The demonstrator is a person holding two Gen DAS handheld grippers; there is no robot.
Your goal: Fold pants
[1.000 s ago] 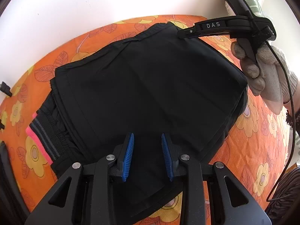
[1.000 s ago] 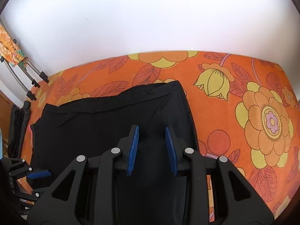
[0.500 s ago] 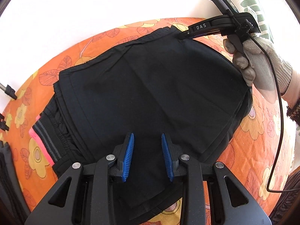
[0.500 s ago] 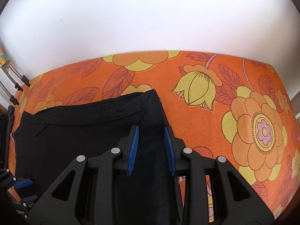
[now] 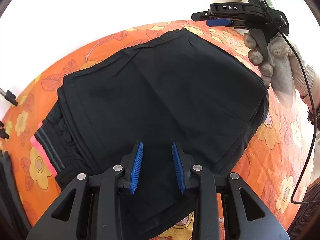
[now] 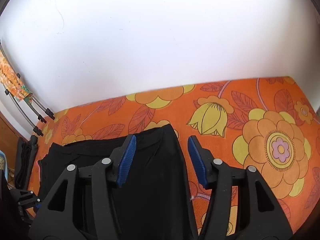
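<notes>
1. The black pants [image 5: 164,104] lie folded into a broad, flat stack on an orange flowered bedcover [image 5: 268,160], with the waistband edge toward the white wall [image 6: 160,40].
2. The left gripper [image 5: 157,166] hangs low over the near edge of the stack, pointing forward across the cloth. Its blue fingers [image 5: 137,168] stand a narrow gap apart with nothing between them.
3. The right gripper [image 5: 218,21] shows in the left wrist view at the upper right, raised off the cloth above the far right corner of the pants and pointing left, level with the bed.
4. A hand in a knitted grey glove [image 5: 278,64] holds its handle, knuckles curled round the grip, wrist angled down to the right, a black cable [image 5: 308,120] trailing below.
5. In the right wrist view the right gripper's fingers [image 6: 127,158] are spread wide and empty; the corner of the pants [image 6: 156,160] lies beneath them, not touched.
6. A pink and grey striped band [image 5: 45,150] peeks out from under the stack at its left side.
</notes>
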